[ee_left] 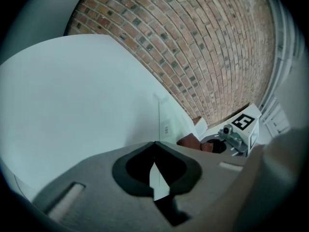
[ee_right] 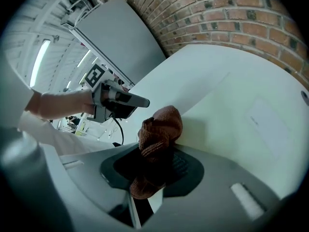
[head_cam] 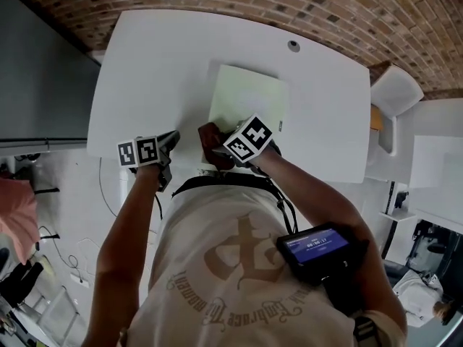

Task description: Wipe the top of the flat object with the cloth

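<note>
The right gripper [ee_right: 153, 167] clamps the bunched brown cloth [ee_right: 161, 124] at the flat object's [head_cam: 249, 96] near edge, apparently ready to wipe. Just beside it, the left gripper [ee_left: 154, 170] hangs pinched closed and empty, likely keeping clear.

Cream tee [head_cam: 239, 266] with a brown print, black strap [head_cam: 217, 181] at the collar, blue-screen unit [head_cam: 316, 246] on the right arm. Left claw [ee_left: 154, 146] and right claw [ee_right: 157, 151] are grey, each with a black-and-white marker cube.
</note>
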`<control>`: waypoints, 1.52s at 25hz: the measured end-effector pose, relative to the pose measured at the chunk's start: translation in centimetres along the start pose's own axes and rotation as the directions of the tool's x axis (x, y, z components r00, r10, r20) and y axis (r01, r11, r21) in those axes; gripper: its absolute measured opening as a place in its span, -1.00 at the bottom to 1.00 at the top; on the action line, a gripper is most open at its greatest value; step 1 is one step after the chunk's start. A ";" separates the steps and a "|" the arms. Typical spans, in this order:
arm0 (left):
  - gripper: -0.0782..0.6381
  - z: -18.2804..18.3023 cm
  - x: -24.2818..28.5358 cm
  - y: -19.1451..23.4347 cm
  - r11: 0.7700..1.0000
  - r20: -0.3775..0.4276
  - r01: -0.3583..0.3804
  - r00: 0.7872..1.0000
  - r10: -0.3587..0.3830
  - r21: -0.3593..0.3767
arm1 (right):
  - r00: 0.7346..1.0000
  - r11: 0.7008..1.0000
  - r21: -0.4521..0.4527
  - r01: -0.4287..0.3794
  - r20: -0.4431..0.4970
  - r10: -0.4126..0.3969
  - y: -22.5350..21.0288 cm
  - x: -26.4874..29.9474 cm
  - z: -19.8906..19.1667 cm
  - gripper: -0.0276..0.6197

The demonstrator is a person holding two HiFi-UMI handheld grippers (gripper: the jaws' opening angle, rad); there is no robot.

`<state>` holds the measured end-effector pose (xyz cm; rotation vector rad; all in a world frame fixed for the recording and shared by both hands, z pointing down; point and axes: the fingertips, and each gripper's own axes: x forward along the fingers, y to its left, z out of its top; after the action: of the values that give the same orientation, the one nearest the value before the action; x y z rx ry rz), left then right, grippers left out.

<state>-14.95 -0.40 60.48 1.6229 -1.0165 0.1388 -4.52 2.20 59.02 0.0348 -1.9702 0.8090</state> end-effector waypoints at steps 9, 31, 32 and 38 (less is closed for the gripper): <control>-0.77 0.7 2.8 -2.5 0.998 -0.040 0.006 0.999 -0.004 0.060 | 0.997 0.996 0.078 0.043 0.053 -0.047 -2.7 -2.8 -4.4 -0.55; -0.71 2.2 6.5 -5.4 0.994 -0.095 -0.002 0.995 0.013 0.111 | 0.966 0.944 0.322 0.079 0.208 -0.152 -8.3 -10.6 -16.0 -0.55; -0.70 2.2 6.7 -5.5 0.994 -0.098 -0.008 0.995 0.019 0.112 | 0.965 0.940 0.331 0.082 0.209 -0.158 -8.7 -11.0 -16.7 -0.55; -0.40 2.5 7.7 -5.2 0.990 -0.136 -0.067 0.987 0.083 0.120 | 0.943 0.924 0.375 0.070 0.277 -0.184 -11.1 -14.3 -18.4 -0.55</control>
<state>-7.72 -6.83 60.23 1.6542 -0.9764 0.3638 21.14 -0.58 59.20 0.5336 -2.0521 1.1225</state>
